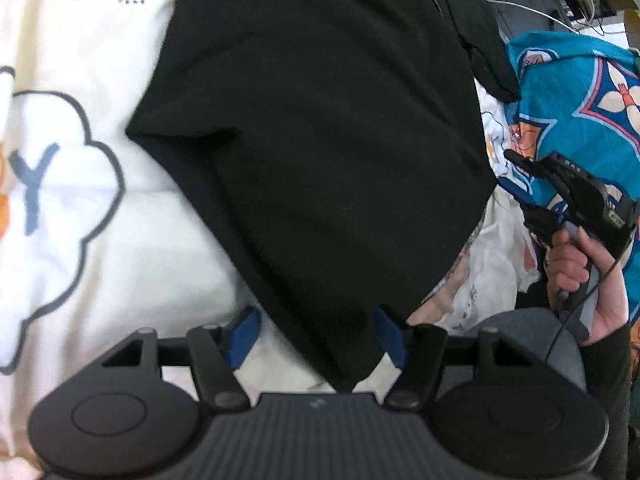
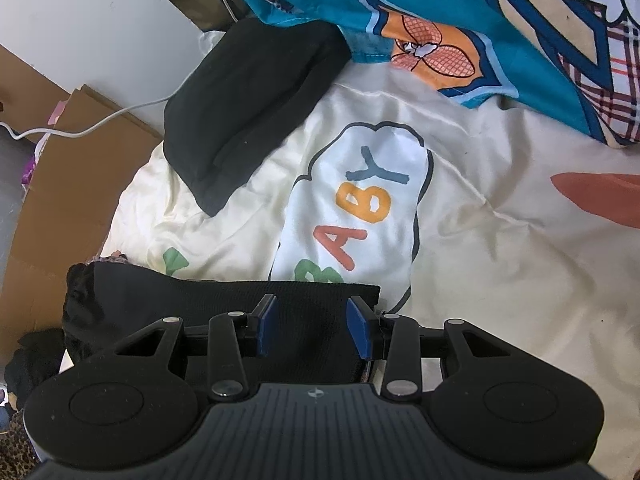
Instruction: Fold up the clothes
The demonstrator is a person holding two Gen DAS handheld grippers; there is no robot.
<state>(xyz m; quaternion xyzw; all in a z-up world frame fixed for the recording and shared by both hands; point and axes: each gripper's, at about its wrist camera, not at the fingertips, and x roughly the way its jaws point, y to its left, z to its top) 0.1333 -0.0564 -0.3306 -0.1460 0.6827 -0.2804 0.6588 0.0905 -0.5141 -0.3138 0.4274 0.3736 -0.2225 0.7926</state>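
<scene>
Smooth black garment (image 1: pixel 312 140) lies creased on glossy cream printed bedding (image 1: pixel 80 208).

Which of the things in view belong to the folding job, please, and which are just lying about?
Job:
- black cloth garment
- folded black cloth
- left gripper

Lying about:
- cream BABY-print bedsheet
- teal patterned quilt
- brown cardboard
- white cable

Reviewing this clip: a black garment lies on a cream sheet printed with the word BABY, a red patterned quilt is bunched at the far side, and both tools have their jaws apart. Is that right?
Not quite: the quilt is teal blue, not red, as the right wrist view shows. The rest holds: the black garment lies on the cream BABY sheet, and the left tool and right tool both have their jaws apart.
</scene>
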